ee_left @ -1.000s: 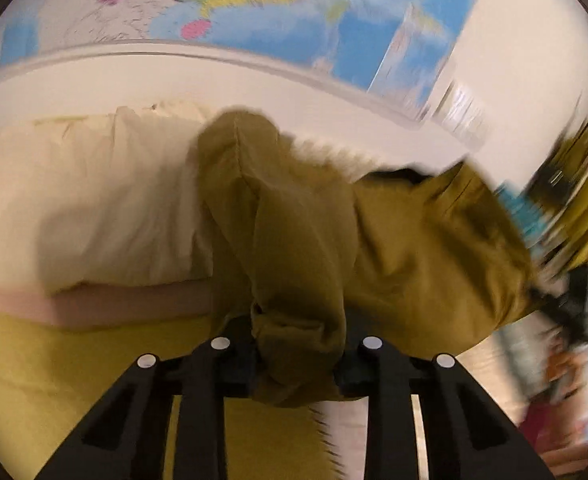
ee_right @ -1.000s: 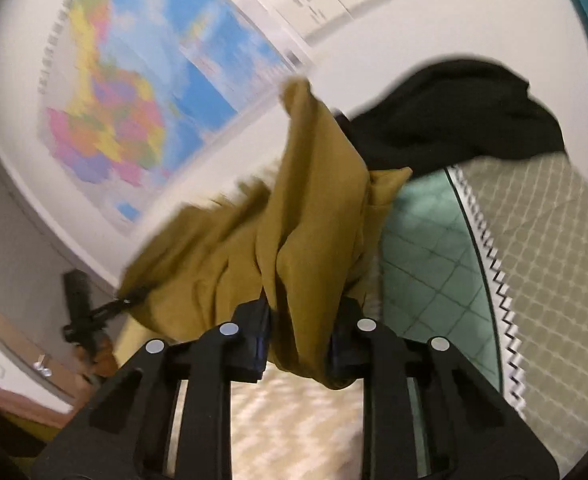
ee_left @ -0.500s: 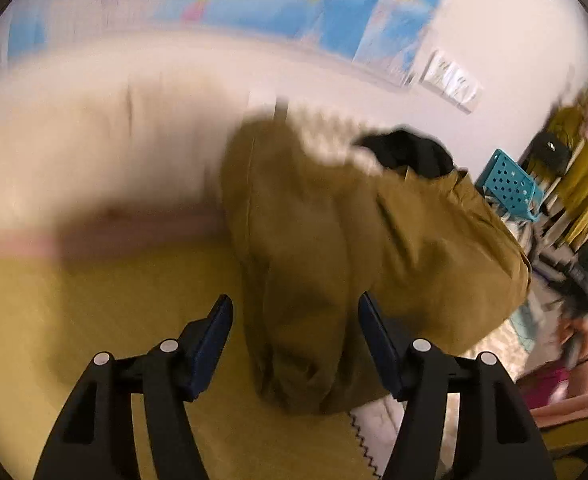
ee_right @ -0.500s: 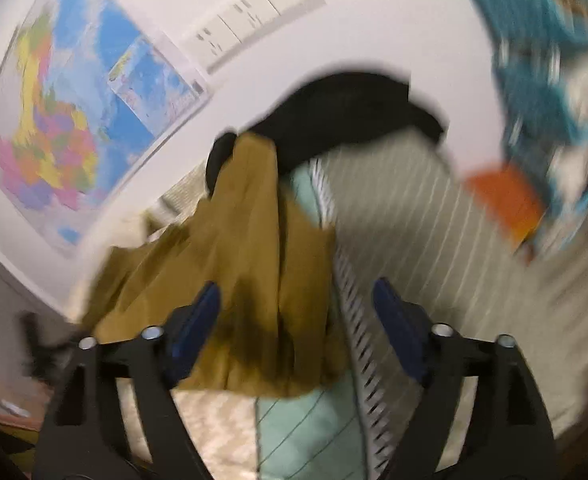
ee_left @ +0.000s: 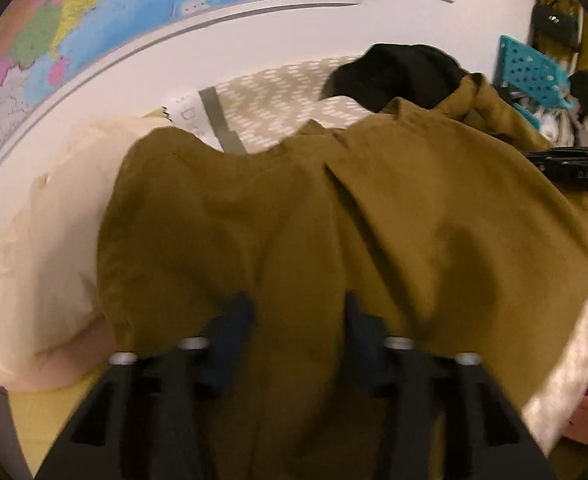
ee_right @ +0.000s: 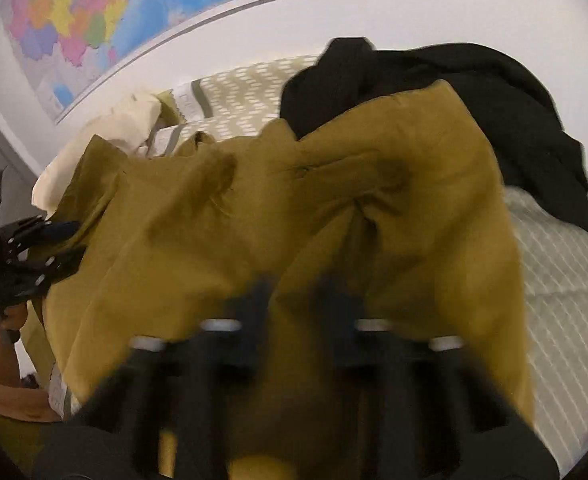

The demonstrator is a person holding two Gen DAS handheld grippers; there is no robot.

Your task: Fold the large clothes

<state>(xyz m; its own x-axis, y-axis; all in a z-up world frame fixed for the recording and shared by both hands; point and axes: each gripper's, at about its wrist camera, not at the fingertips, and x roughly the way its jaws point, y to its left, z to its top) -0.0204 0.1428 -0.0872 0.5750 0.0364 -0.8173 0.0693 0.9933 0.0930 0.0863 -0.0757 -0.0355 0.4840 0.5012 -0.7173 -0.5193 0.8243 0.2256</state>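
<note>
Mustard-olive cloth fills most of both wrist views. It's a big olive garment (ee_left: 373, 220) spread in loose folds over a bed with a grey-and-white zigzag cover (ee_left: 286, 92), and its far edge runs up against a black garment (ee_right: 473, 100) heaped behind it. A cream garment (ee_left: 46, 240) lies off to the left, partly under the olive one.

Left gripper (ee_left: 297, 320): the jaws have just been closing, and the olive cloth bunches up between them. They're only a little apart and look like they're pinching a fold, though the shot is pretty blurry there.

Right gripper (ee_right: 294, 300): its jaws have also just been closing, now pulled right in with olive cloth caught between the two fingers.

From the right wrist view you can spot the left gripper at the far left edge, against the garment's side. Behind the bed there's a colourful wall map (ee_right: 94, 12), and a teal perforated basket (ee_left: 533, 72) sits off to the right.
</note>
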